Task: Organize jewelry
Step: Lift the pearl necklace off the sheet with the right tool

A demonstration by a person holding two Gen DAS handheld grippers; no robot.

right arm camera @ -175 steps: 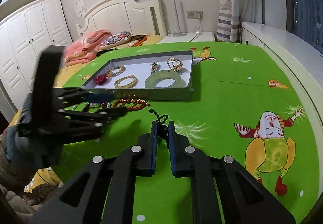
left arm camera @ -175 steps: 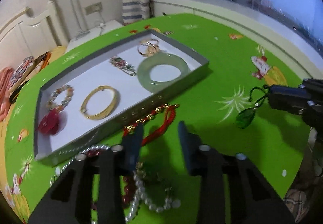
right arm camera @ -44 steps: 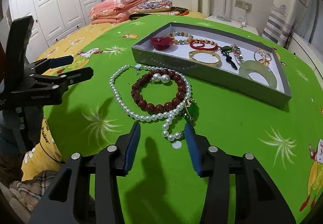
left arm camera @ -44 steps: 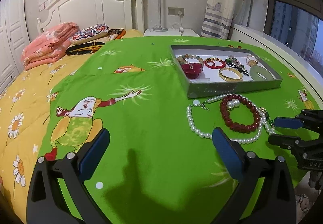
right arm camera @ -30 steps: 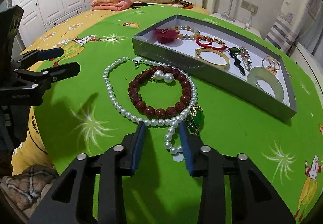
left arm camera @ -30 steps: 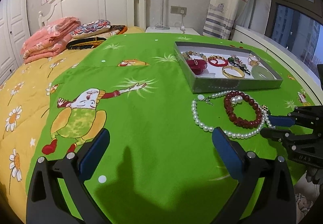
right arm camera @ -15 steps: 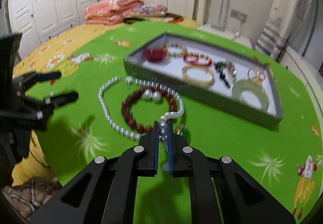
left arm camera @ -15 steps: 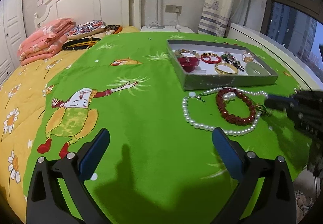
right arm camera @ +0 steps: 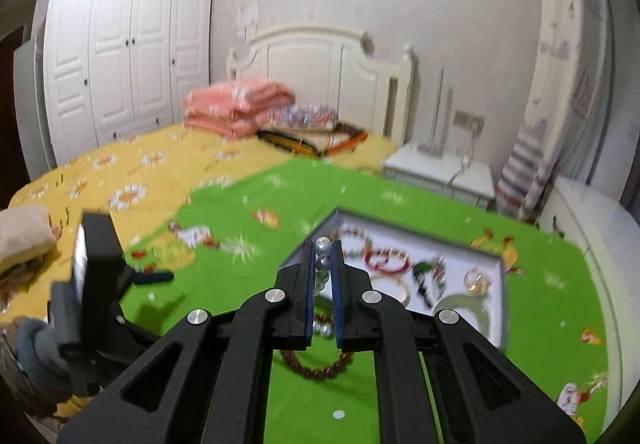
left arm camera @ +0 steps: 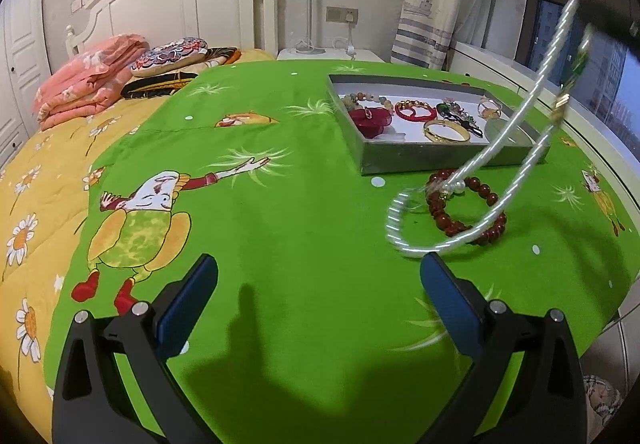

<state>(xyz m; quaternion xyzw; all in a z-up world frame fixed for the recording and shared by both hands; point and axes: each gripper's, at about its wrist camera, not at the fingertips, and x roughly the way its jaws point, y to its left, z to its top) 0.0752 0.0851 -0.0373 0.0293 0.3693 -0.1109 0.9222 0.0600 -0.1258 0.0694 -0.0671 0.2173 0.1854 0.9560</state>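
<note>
Right wrist: tongs [right arm camera: 323,264] clamp pearl necklace [right arm camera: 322,248].

Glossy pearl necklace [left arm camera: 490,199], matt green cloth [left arm camera: 280,211], polished gold bangle [left arm camera: 447,130]

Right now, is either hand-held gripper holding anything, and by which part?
Right hand-held gripper is shut on the pearl necklace, pinching a few beads of one strand; the rest hangs below. Left hand-held gripper is open and empty.

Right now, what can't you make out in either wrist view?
- Pearl necklace: left view, motion-streaked; upper end cut off by the lens rim.
- Green pendant: left view, smeared.
- Right gripper: its view shows few pearls; its fingers hide the rest.
- Tray contents: right view, blurred.
</note>
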